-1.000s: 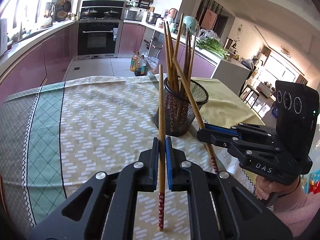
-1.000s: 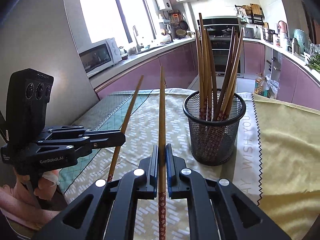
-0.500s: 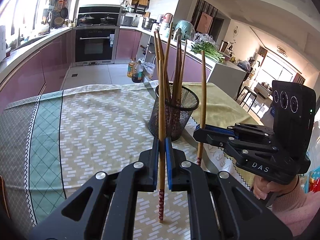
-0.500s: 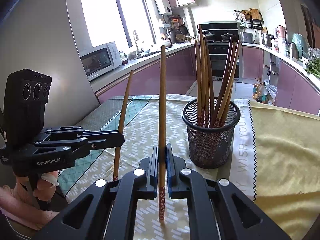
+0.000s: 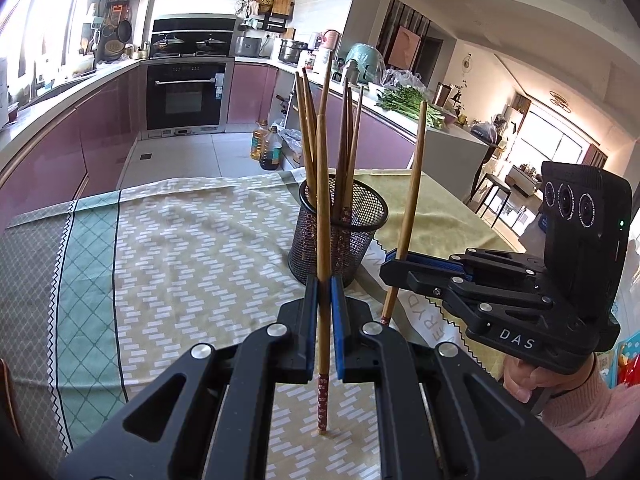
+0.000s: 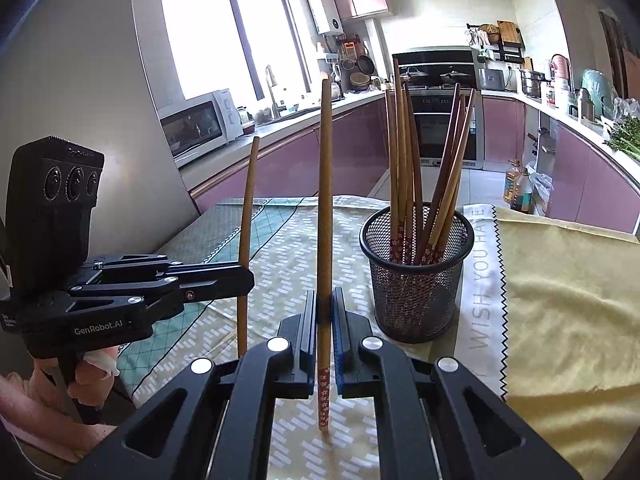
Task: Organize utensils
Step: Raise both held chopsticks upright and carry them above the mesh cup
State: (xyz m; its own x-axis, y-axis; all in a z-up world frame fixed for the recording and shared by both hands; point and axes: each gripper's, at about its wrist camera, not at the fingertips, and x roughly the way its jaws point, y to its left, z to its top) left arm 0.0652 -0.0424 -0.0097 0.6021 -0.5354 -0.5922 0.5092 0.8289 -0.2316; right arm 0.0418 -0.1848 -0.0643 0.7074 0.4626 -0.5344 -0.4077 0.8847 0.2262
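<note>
A black mesh holder [image 5: 338, 236] [image 6: 416, 280] stands on the table with several wooden chopsticks [image 6: 404, 152] upright in it. My left gripper [image 5: 324, 292] is shut on a wooden chopstick [image 5: 322, 208], held upright just in front of the holder. It also shows in the right wrist view [image 6: 244, 276]. My right gripper [image 6: 325, 308] is shut on another chopstick [image 6: 325, 200], upright, left of the holder and apart from it. It shows in the left wrist view [image 5: 394, 264] with its chopstick [image 5: 412, 184] right of the holder.
The table has a patterned cloth [image 5: 180, 264] and a yellow cloth [image 6: 568, 312] on the right. Kitchen counters, an oven [image 5: 188, 96] and a microwave [image 6: 196, 128] lie beyond the table's far edge.
Both grippers have risen and pulled back slightly with their chopsticks. The right gripper's chopstick has swung from leaning to nearly upright. The holder now sits lower in both views.
</note>
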